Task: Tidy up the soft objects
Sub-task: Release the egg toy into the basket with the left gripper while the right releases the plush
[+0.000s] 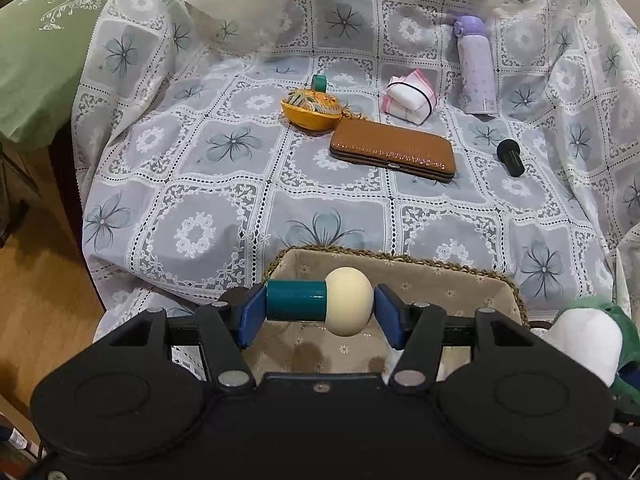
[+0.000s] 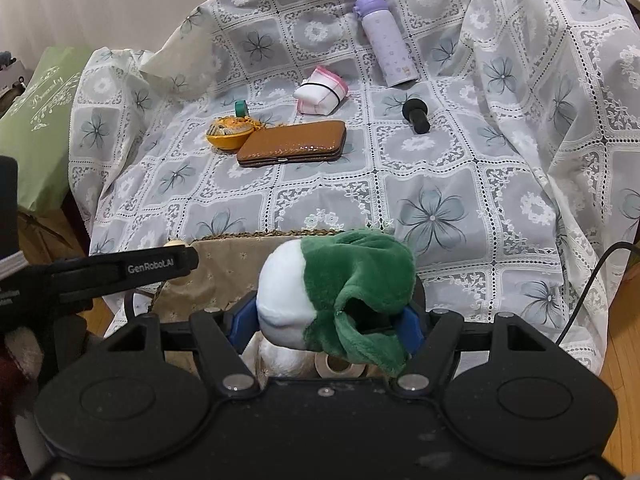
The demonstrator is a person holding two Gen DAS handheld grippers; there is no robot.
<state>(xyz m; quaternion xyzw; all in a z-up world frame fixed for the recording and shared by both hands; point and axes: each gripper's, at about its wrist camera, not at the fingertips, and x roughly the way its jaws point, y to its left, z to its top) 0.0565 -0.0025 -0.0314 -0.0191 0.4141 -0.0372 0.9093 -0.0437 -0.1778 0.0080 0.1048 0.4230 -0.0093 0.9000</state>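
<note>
green and white plush sits clamped in your right gripper, jaws part closed and pressed into its soft sides, right over the lined basket at 6 o'clock on the table. you hold it there, it seems, so it can drop straight in beside what looks like a tape roll already inside. your left gripper pinches a teal and cream peg toy end to end between its blue pads, also above the basket, likely for the same reason. further off at 12 o'clock lie the brown wallet, yellow bowl, folded cloths, lilac bottle and a black handle, untouched; the cloths are probably next.
</note>
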